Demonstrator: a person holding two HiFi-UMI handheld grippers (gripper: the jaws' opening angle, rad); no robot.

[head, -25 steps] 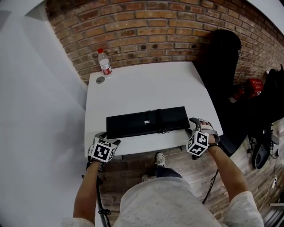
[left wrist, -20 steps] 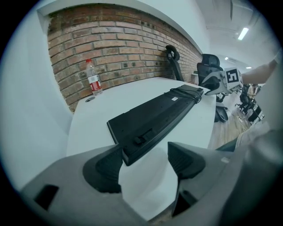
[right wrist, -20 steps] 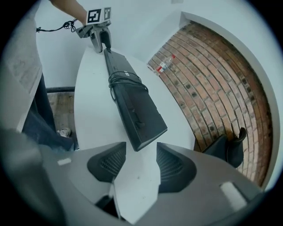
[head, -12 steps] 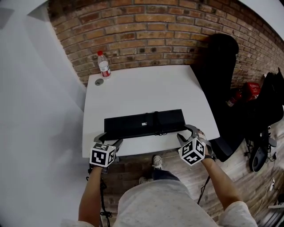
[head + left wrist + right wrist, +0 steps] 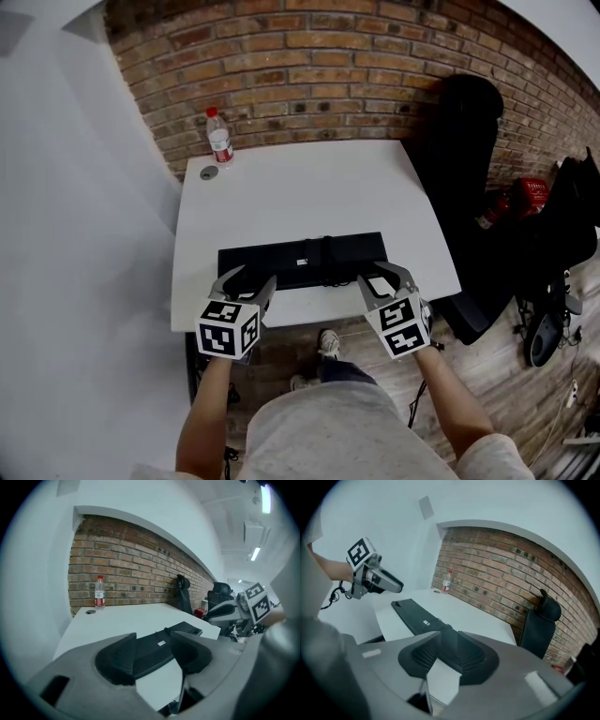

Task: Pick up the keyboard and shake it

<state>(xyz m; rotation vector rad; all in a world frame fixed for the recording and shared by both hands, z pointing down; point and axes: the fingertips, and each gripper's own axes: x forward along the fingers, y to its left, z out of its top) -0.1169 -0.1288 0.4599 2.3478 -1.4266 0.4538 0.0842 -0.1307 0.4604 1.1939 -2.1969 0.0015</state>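
Keyboard (image 5: 300, 261) lies flat on the white table (image 5: 309, 187), close to the near edge, long side running left-right. Small white label on its upward face, about mid-length. Not lifted yet.

Left gripper (image 5: 250, 279) is over the keyboard's near-left corner and right gripper (image 5: 382, 275) over the near-right corner. Both come in from the near side, pointing toward the far side and tilted down. Marker cubes face the head camera, forearms trail toward the near side.

Left gripper view: jaws partly spread and have just been closing. Keyboard's left end shows in the gap between the pads, bare table below it. Pads aren't pressing on it. The right gripper shows at the right of this view, beyond the keyboard's other end.

Right gripper view: jaws have just been closing too, and the gap is narrower than the left's. Keyboard's right end runs up to the gap at the tips, with white table lower in the gap. No clamp on it. Can't tell if the tips touch it.

Rest:
- Water bottle (image 5: 220, 134), red cap, upright at the table's far-left corner.
- Small round grey disc (image 5: 210, 172) just beside it, on the near side.
- Brick wall (image 5: 319, 66) behind the table.
- Black chair (image 5: 469, 141) right of the table, against the wall.
- Red object (image 5: 530, 192) on the wooden floor (image 5: 506, 375), further right.
- Person's shoe (image 5: 330, 339) below the near table edge.
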